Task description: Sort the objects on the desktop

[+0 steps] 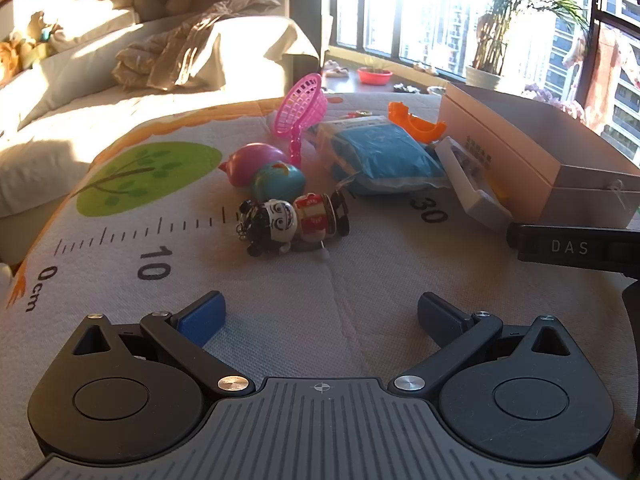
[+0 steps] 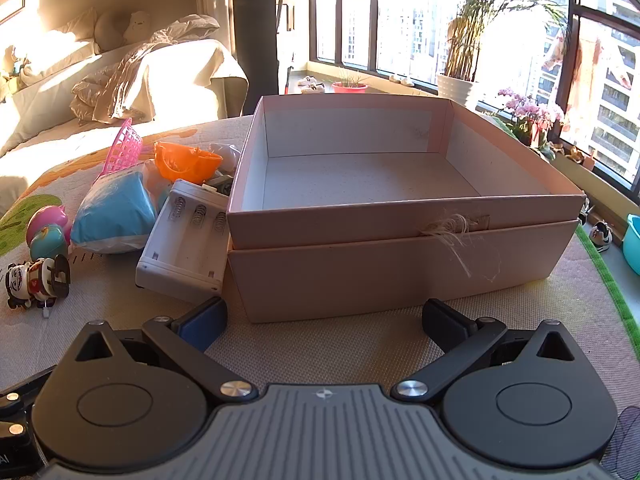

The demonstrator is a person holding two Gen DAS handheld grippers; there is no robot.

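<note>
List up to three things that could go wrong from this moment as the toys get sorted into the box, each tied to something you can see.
1. The wind-up figure lies on its side with thin parts; the open left tongs might pinch those and drop it.
2. The white battery holder leans against the box; lifting neighbouring items could topple it.
3. The two egg-shaped toys look round and smooth, so they may roll or slip.

Box [image 1: 560,152] hides orange toy [image 1: 416,120] partly; teal bowl [image 2: 632,244] cut off.
</note>
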